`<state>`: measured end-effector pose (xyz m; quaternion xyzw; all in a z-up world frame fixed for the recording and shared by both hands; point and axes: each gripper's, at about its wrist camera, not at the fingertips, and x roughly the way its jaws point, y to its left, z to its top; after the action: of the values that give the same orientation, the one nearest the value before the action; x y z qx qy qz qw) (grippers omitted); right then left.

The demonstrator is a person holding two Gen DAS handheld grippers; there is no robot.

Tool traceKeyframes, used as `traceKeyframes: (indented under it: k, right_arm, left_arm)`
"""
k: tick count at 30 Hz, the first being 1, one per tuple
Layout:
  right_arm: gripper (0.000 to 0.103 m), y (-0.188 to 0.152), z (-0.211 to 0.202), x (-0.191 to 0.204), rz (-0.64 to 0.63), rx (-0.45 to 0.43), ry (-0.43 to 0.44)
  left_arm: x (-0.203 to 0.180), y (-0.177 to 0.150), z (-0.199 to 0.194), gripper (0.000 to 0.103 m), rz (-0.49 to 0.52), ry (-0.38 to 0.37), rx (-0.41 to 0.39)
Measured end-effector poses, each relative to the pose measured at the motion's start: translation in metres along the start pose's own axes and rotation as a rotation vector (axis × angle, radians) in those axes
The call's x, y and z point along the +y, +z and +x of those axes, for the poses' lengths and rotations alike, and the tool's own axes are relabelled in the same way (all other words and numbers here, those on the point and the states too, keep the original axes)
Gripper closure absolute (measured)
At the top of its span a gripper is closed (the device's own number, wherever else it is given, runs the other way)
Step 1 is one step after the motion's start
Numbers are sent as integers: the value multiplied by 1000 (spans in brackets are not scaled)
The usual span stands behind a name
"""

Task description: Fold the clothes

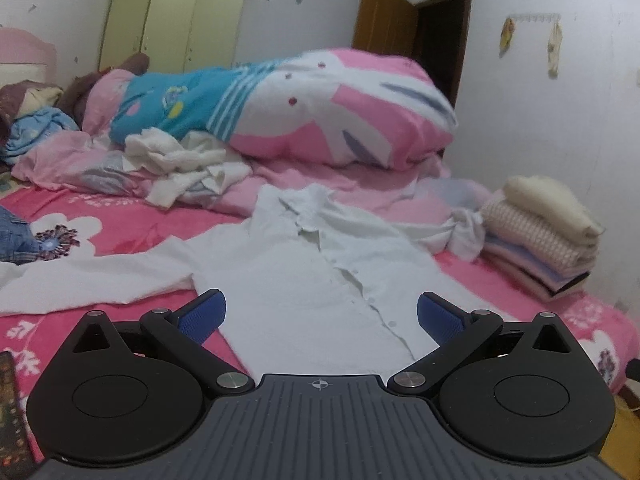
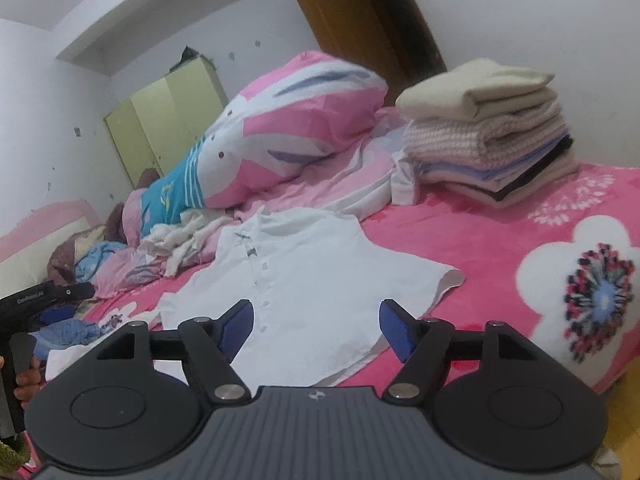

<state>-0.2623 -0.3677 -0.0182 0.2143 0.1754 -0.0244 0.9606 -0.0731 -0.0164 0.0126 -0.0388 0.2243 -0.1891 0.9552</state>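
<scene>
Bed (image 1: 120,216) with pink flowered cover across the whole lower half of both views; rolled pink, white and blue quilt (image 1: 320,108) along the far side, against the wall. Pale green wardrobe (image 1: 172,20) upper left of the left wrist view, brown door (image 1: 384,16) upper centre.

White shirt (image 1: 304,272) spread face up at centre frame in both views, collar toward the quilt, button placket running down the middle, hem nearest the cameras. One long sleeve stretched out to the left in the left wrist view; the other side ending in a turned-back edge at right of centre in the right wrist view. Not yet folded, by the look of it.

Stack of folded clothes (image 2: 488,140) upper right in the right wrist view, well apart from the shirt. Heap of crumpled white garments (image 1: 188,164) just beyond the collar, left of centre.

Left gripper (image 1: 320,314) low in its frame, jaws spread wide, nothing between them. Right gripper (image 2: 316,330) likewise low, jaws parted somewhat less, empty, hanging over the hem. Hand (image 2: 26,380) on the other tool's grip at far lower left of the right wrist view.

Likely handling: thin, light, limp cloth, prone to wrinkle and slide on the plush cover; no fragility. Best holds probably at a shoulder seam and the matching hem corner, pinching a single edge layer, or at the cuff of the outstretched sleeve to bring it across first.
</scene>
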Motion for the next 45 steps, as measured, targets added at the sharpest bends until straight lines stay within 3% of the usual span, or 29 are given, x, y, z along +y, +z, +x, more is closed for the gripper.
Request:
traceKeyframes:
  k: [7,14,19,22,27,28,29,30,32,38,45]
  right_arm:
    - [31,54,77,-14,-83,2,-8]
    - [32,119,218,-39,-177,63,-116]
    - [38,148,337,-64,-221,136,-259]
    - [40,159,402,-89,-163,177,-354]
    - [44,165,457,-123,-32,185,-394]
    - [52,165,460,-125,-14,186,-375]
    - [81,166,460,-126,-2,188,-348]
    - [100,168,455,-124,11,188,-324]
    - [100,172,444,-120,32,188,-277]
    - [100,208,376,-60,-65,127,-126]
    - [101,291,316,-10,-103,-43,-43]
  left_arm:
    - [-45,0,99,0,32,-101,104]
    - [-73,-22,194,0,68,-188,198]
    - [-74,-43,227,4,83,-220,244]
    - [-68,-53,231,6,74,-229,263]
    - [-65,-55,230,6,63,-237,256]
    - [-65,-55,230,6,66,-237,255]
    - [-65,-56,230,6,69,-237,255]
    - [-66,-56,230,6,71,-236,255]
    - [-67,-56,231,6,76,-236,254]
    - [-65,-57,233,6,77,-237,255]
    - [-62,-56,235,6,66,-244,256]
